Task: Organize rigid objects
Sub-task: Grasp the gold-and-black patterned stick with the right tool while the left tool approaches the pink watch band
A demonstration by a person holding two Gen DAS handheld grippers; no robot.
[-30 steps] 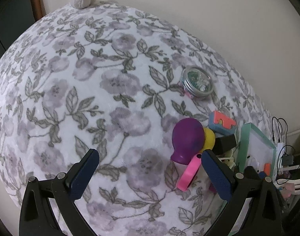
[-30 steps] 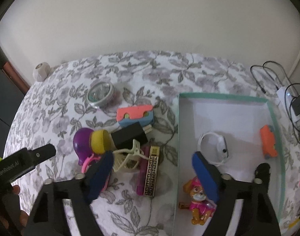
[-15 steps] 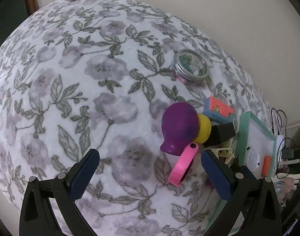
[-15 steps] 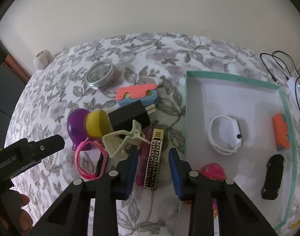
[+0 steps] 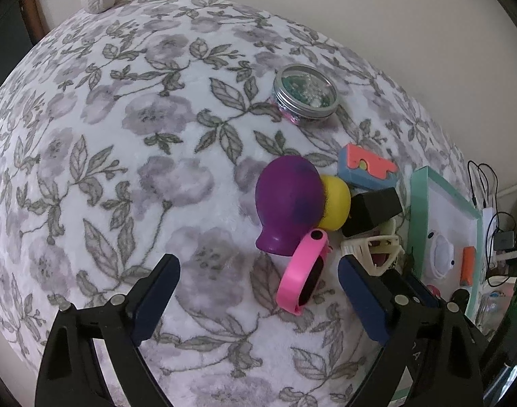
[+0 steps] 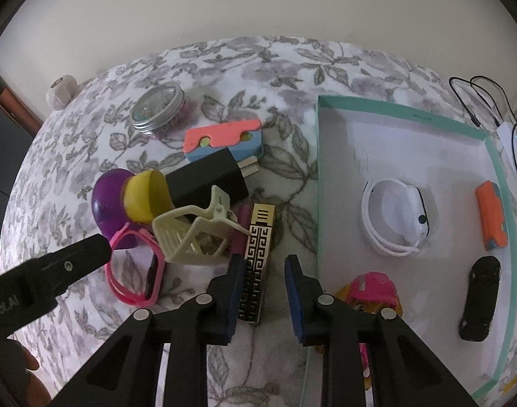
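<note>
So the gold-and-black patterned bar is lying on the floral blanket, just beside the left wall of the teal-rimmed box, and the right gripper is now sitting right over its near end. Its jaws have just been closing in from wide to narrow around the bar; the left pad is looking about flush with the bar's edge, while a strip of blanket is still showing on the right side, so it's not clamped yet. A second ago that gripper was hanging higher and straddling the box wall, so it's dropped down and shifted onto the pile. Looks like the bar is going into the box next.

The left gripper is standing wide open with nothing in it, though it's narrowing a little, and it's creeping closer to the pink wristband next to the purple bulb.

Box contents so far: a white band, an orange block, a black toy car and a pink pup figure in the near corner. Still outside in the heap: cream clip, black block, yellow cup, coral-and-blue piece, and the round tin sitting apart.
</note>
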